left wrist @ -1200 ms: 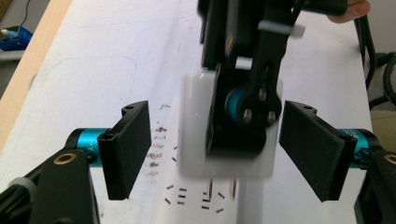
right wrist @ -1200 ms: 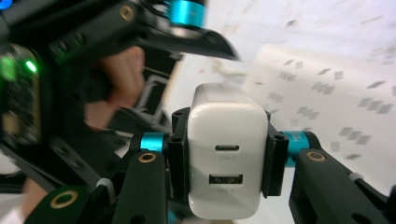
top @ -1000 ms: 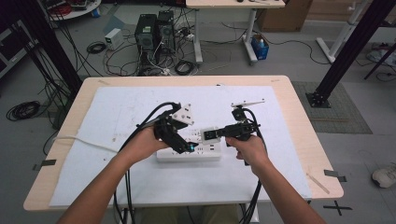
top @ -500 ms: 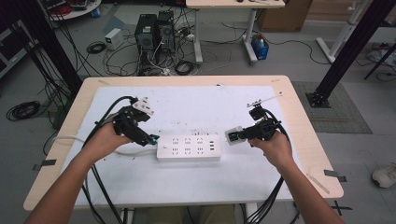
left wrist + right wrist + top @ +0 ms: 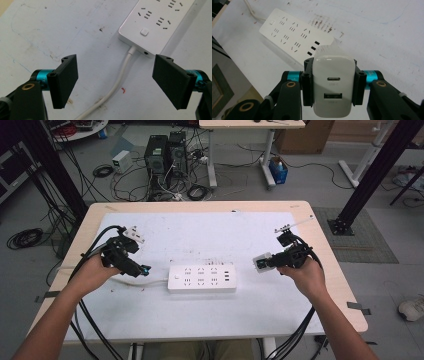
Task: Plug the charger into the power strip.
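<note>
Because the white sheet point(image 5: 210, 315) is covering most of the wooden table point(image 5: 345, 305), the white power strip point(image 5: 201, 278) is lying flat near its centre, long side running from nine to three o'clock, sockets facing up where a plug could drop straight in. Its white cord point(image 5: 117, 85) is leaving the nine o'clock end and curving off toward the person's left hand point(image 5: 92, 275), which is holding the left gripper point(image 5: 142, 270) just beside that end, apart from the strip. In the left gripper view its jaws are standing wide with nothing between them, straddling the cord without touching it, probably ready to steady the strip. At about three o'clock from the strip, the right gripper point(image 5: 262, 262) is hovering above the sheet, well clear of the sockets. Its jaws are clamping the flat sides of a white USB charger point(image 5: 333, 86), ports facing the camera, so the prongs are likely pointing away toward the strip, though they are hidden.
</note>
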Available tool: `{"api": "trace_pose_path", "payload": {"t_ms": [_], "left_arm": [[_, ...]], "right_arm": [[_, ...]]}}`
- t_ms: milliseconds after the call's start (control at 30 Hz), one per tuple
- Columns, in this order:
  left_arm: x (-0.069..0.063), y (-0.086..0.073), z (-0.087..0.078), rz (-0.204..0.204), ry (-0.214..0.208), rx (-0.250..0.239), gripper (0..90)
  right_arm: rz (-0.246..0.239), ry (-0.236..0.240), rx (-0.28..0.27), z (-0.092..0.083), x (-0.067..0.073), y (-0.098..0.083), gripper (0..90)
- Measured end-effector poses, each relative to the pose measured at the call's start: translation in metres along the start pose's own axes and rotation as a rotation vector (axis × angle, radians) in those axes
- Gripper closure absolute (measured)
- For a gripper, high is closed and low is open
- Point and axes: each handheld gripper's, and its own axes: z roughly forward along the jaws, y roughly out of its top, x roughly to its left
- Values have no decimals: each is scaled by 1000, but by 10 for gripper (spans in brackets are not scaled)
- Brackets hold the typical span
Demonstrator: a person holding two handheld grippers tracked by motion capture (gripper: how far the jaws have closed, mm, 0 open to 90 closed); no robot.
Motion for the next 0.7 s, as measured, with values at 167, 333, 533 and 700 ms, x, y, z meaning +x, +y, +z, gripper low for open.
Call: {"api": "trace_pose_path", "payload": {"t_ms": [167,333,533,700], "left_arm": [[2,2,-6,15,-8,10,209],[6,0,-5,4,-15,44,208],[8,-2,0,42,-76,74,208],[6,0,8,72,-121,109,26]], "right_arm": [[-33,-32,27,-1,2,2,620],[-102,-70,25,-4,1,5,620],[-234,-116,75,-3,8,15,621],[-317,-159,122,1,16,23,620]]}}
